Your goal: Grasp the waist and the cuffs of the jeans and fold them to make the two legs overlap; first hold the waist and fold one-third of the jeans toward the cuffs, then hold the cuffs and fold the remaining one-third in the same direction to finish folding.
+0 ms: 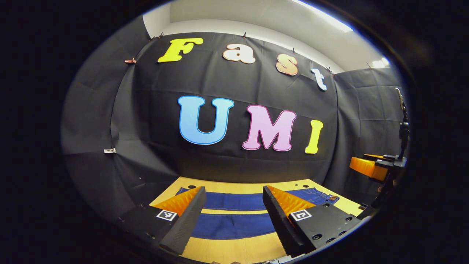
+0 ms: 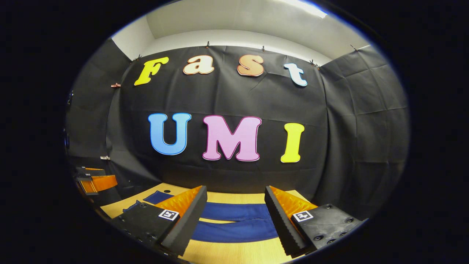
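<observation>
On the pale wooden table (image 1: 234,253), the blue jeans (image 1: 234,225) lie flat with the two legs side by side and a strip of bare wood between them, stretching across the width of both views. In the left gripper view the waist end with its stitched pocket shows at the far right of the near leg, just past that gripper's right finger; the right gripper view instead shows the jeans (image 2: 234,229) running off to the left, a leg end reaching toward the table's left corner. Black cloth walls close the booth on three sides, with a white wall and a ceiling light above them. The table (image 2: 234,253) has small dark holes near its far edge. The left gripper (image 1: 232,211) hangs above the jeans with its fingers wide apart, holding nothing. The right gripper (image 2: 234,211) hangs likewise, fingers wide apart and empty. Each also shows in the other's view, at the edge: the right gripper (image 1: 370,167) and the left gripper (image 2: 95,181).
</observation>
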